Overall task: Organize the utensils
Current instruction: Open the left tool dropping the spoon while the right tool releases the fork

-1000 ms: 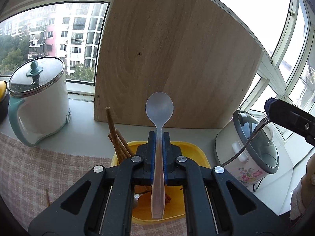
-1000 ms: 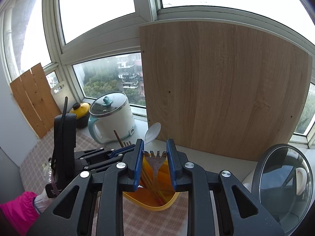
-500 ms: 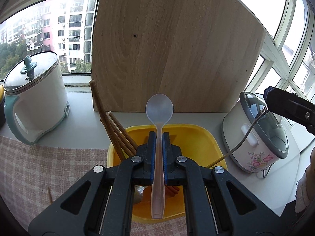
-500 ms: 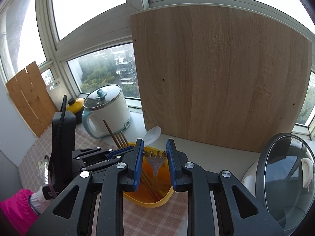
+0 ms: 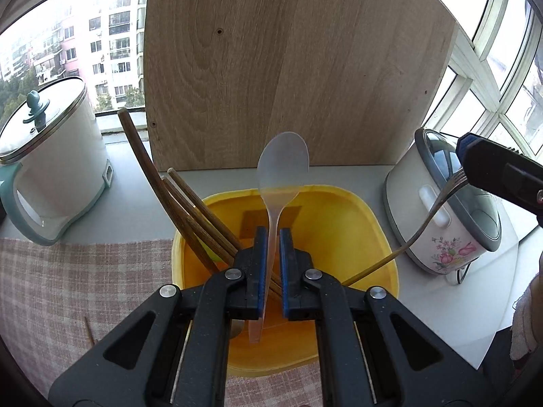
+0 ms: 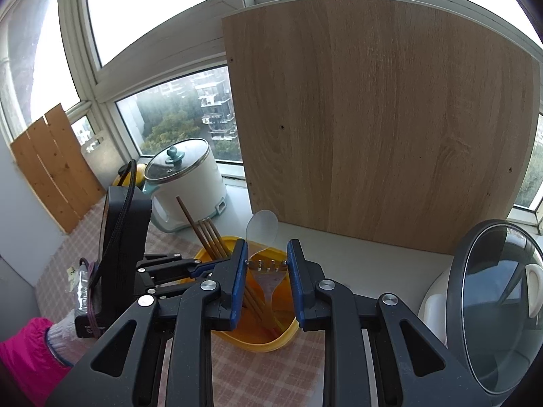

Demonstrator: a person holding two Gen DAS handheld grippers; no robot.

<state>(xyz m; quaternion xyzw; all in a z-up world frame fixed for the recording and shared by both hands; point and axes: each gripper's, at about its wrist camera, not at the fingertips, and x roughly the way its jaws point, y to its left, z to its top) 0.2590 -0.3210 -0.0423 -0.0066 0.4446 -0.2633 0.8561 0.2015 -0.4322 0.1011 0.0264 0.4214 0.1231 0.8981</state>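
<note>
A yellow square container (image 5: 370,213) sits on the checked cloth, also in the right wrist view (image 6: 268,342). Brown chopsticks (image 5: 176,200) lean in its left side, seen too from the right wrist (image 6: 203,234). My left gripper (image 5: 271,237) is shut on a translucent plastic spoon (image 5: 283,162), bowl up, handle end down inside the container. My right gripper (image 6: 266,251) is shut on a metal fork (image 6: 268,266), tines up between the pads, handle reaching into the container; the fork (image 5: 431,217) shows at the right of the left wrist view.
A white pot with a glass lid and teal knob (image 5: 51,169) stands at the left. A flowered rice cooker (image 5: 444,224) stands at the right. A large wooden board (image 5: 288,68) leans against the window behind. A loose stick (image 5: 89,342) lies on the cloth.
Both grippers have come lower and closer over the yellow container. The spoon handle and the fork handle now reach deeper inside it. Both stay gripped.
</note>
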